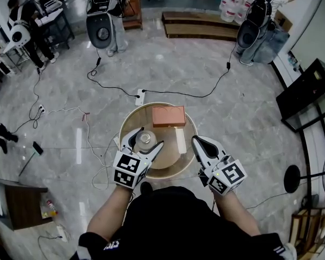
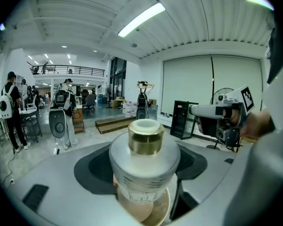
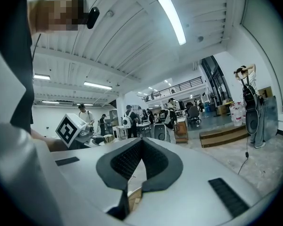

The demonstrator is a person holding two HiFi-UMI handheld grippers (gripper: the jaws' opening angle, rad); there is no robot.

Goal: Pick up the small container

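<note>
The left gripper (image 1: 146, 140) is seemingly clamping the upright small container (image 2: 144, 154) between wide jaws over the round table (image 1: 170, 168); the right gripper (image 1: 198, 141) is hanging closed, empty, just right

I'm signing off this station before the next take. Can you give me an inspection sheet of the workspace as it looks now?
Surface: round wooden table on a grey polished floor.
Job's things: small container with a gold lid, upright between the left gripper's jaws.
Clutter: brown box at the table's far side; white flat item right of the container.
Grippers: left gripper appears closed on the container's sides; right gripper shut, empty, over the table's right edge.
Cables: black cable runs across the floor to a white power strip beyond the table.
Surroundings: standing machines, wooden platform, people at the far left.
</note>
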